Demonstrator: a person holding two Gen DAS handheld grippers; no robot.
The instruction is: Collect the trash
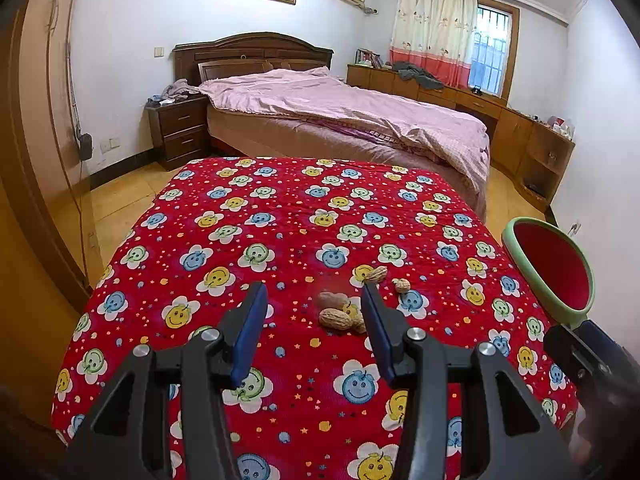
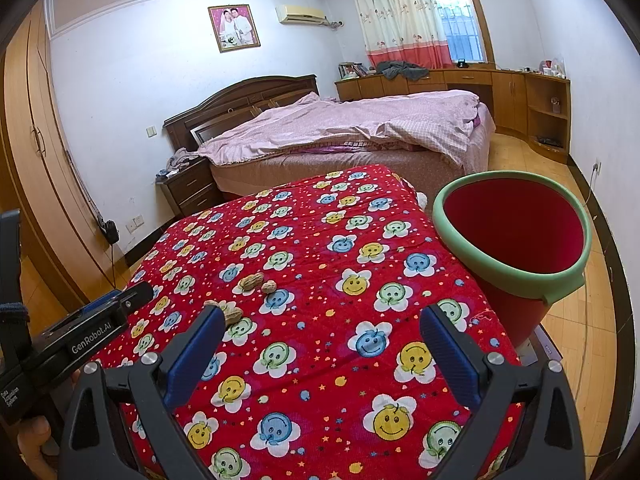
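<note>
1. Left gripper [image 1: 314,328] jaws stood half spread, empty, above the tan peanut shells [image 1: 335,318] on the red smiley-flower cloth [image 1: 280,216]; best drop straight and centre one shell before closing.
2. Right gripper [image 2: 320,340] jaws were wide, empty.
3. Only the right view showed the inside of the red green-rimmed bucket [image 2: 512,228], which looked empty, at the cloth's far right edge.
</note>
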